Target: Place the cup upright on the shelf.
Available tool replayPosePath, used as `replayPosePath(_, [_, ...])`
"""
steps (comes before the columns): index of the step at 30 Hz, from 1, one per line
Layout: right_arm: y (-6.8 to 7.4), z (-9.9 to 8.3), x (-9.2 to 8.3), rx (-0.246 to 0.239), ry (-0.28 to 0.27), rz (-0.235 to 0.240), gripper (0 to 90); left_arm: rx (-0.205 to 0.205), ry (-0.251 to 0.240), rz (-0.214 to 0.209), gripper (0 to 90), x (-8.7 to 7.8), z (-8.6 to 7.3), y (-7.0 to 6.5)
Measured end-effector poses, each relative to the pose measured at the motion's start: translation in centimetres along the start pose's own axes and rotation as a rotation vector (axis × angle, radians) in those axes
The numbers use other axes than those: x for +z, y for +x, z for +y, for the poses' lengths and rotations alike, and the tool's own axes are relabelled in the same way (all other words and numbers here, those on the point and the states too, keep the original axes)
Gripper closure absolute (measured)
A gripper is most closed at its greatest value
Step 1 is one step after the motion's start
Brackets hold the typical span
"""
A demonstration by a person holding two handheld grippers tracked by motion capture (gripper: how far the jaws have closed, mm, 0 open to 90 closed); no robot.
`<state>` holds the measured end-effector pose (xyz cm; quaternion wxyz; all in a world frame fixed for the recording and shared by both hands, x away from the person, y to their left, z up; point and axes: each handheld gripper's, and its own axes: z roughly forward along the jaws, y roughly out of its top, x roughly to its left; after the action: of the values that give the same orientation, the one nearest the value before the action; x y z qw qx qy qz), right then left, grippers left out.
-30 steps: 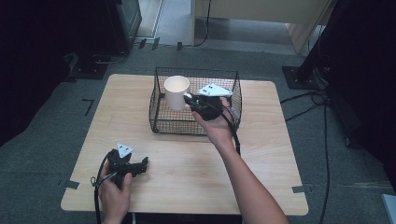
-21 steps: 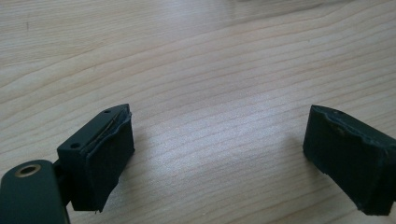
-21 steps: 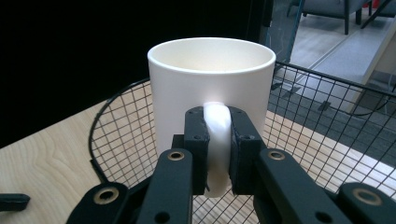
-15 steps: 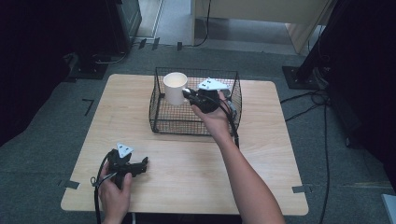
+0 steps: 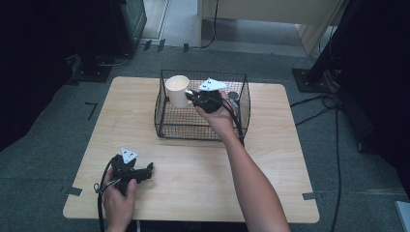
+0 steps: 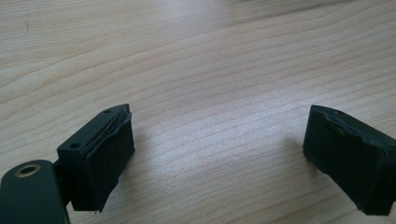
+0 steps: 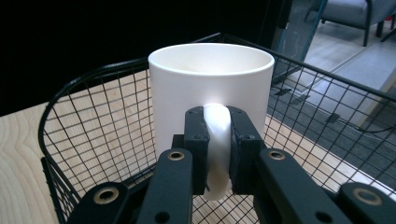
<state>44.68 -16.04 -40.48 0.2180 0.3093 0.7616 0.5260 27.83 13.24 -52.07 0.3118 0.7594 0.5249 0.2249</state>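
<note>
Mug held by its handle over the wire basket; no writing or labels readable anywhere.

Left gripper [image 5: 145, 170] rests low on the wooden table [image 5: 270, 183] near its front-left corner, jaws wide apart with bare wood between them. The white mug [image 5: 177, 90] is upright above the left end of the black wire basket [image 5: 167, 126]; its inside looks empty, though the bottom is out of sight. Right gripper [image 5: 189, 98] is clamped on the mug's handle [image 7: 217, 144], pads pressing both sides. A small dark round thing sits at the basket's right end, too blurred to identify. Grey carpet, cables and dark stands surround the table.
</note>
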Motion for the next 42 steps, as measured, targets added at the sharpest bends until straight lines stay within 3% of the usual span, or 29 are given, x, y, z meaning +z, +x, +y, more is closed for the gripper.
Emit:
replayPosePath(14, [-1.4,-1.6,2.1,0.024,0.054,0.017,80.3,0.0,0.0,0.0,9.3,0.0,0.0,0.0])
replayPosePath(30, [-1.7,-2.5,3.8,-0.004,0.2,0.011,80.3,0.0,0.0,0.0,9.3,0.0,0.0,0.0])
replayPosePath(36, [-2.2,-2.8,3.9,0.037,0.226,0.011,80.2,0.001,0.0,0.0,9.3,0.0,0.0,0.0])
replayPosePath(40, [-2.1,-3.1,4.2,-0.005,0.271,0.021,80.1,0.002,0.001,0.0,9.3,0.0,0.0,0.0])
replayPosePath(42, [-2.1,-3.1,4.3,-0.004,0.279,0.023,80.0,0.002,0.001,0.0,9.3,0.0,0.0,0.0])
